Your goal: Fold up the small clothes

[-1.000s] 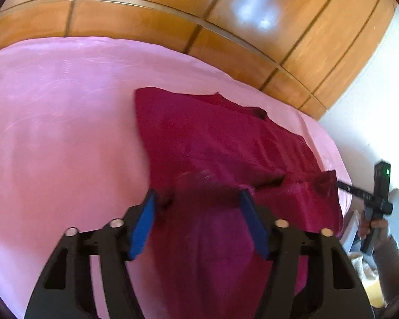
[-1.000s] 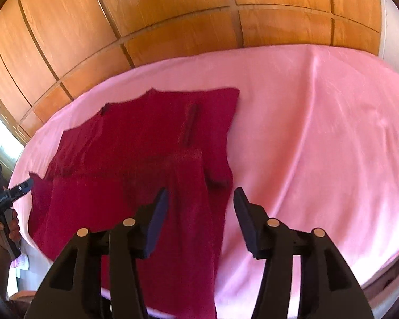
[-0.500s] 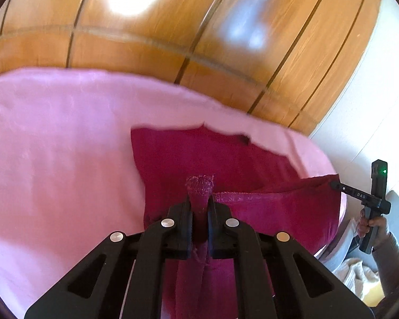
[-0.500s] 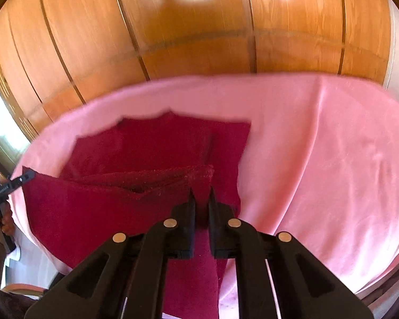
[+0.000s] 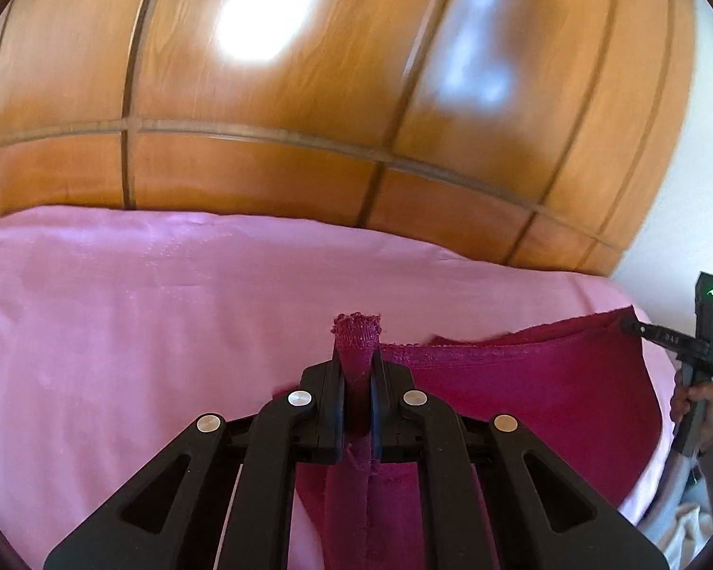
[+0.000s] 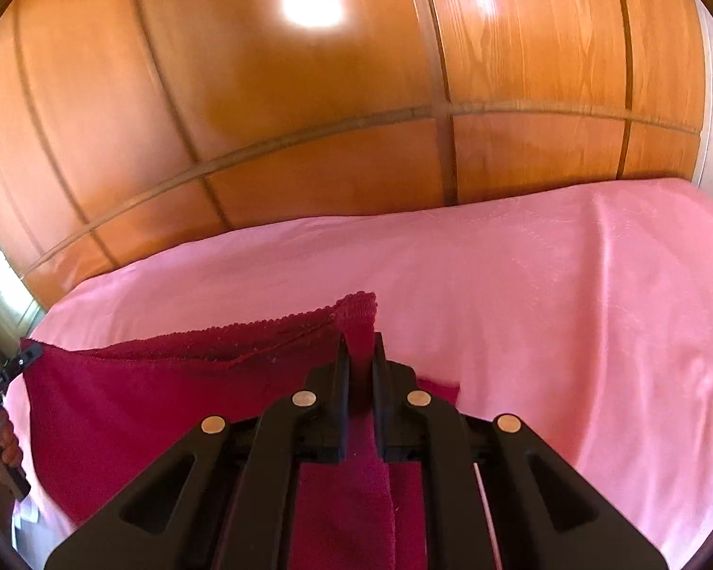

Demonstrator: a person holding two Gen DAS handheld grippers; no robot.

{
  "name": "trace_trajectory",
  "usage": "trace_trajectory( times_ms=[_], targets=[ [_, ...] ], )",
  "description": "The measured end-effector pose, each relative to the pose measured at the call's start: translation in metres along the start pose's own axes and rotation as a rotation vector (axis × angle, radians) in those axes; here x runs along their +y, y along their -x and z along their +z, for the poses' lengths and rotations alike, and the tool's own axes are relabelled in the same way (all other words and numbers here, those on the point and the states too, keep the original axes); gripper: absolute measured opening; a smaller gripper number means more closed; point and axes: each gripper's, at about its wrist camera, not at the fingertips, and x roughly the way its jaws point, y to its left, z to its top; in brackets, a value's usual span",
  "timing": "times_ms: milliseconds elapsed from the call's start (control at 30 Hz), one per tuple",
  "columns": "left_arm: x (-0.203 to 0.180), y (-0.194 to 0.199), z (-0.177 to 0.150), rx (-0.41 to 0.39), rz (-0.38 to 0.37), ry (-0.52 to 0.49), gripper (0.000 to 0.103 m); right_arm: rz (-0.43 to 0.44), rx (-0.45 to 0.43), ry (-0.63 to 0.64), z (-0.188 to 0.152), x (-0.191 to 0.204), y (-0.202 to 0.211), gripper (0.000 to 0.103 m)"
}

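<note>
The left gripper (image 5: 356, 394) is closed tight on one corner of the dark red garment (image 5: 537, 394), a nub of hemmed cloth poking up between its fingers. From that corner the lifted edge runs taut toward the other hand, and the cloth below it hangs down to the pink bedspread (image 5: 142, 313). The right gripper (image 6: 359, 370) is likewise clamped shut on the opposite corner of the same edge, the red fabric sagging in a curtain between the two tools.

Judged from this, the fold is only beginning: both corners are pinched and raised off the bed, but the held edge is not yet carried across and laid onto the far part of the garment. How much of the garment lies flat beneath the raised part is hard to tell, since the hanging cloth hides it. Left to do: bring the edge over, set it down aligned, release, then make whatever further folds the piece needs. A panelled wooden wall (image 6: 309, 118) stands behind the bed.
</note>
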Motion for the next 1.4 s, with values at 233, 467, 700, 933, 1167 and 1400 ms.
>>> trace_trajectory(
  times_ms=[233, 467, 700, 933, 1167, 1400],
  targets=[
    [0.021, -0.093, -0.001, 0.152, 0.118, 0.033, 0.007, -0.102, 0.144, -0.050, -0.009, -0.013, -0.095, 0.007],
    [0.040, -0.079, -0.017, 0.185, 0.187, 0.081, 0.033, -0.054, 0.123, -0.085, -0.021, -0.028, -0.066, 0.043],
    [0.042, 0.006, -0.060, 0.163, 0.087, 0.148, 0.037, 0.106, 0.104, -0.169, -0.066, -0.049, 0.015, 0.058],
    [0.029, 0.061, -0.126, 0.182, -0.055, 0.243, 0.058, 0.175, 0.165, -0.263, -0.144, -0.053, 0.058, 0.060],
    [0.015, 0.055, -0.150, 0.235, -0.140, 0.243, 0.008, 0.130, 0.203, -0.234, -0.168, -0.039, 0.056, 0.019],
    [0.007, 0.067, -0.148, 0.272, -0.096, 0.110, 0.005, 0.088, 0.149, -0.162, -0.156, -0.037, 0.086, 0.012]
  ],
)
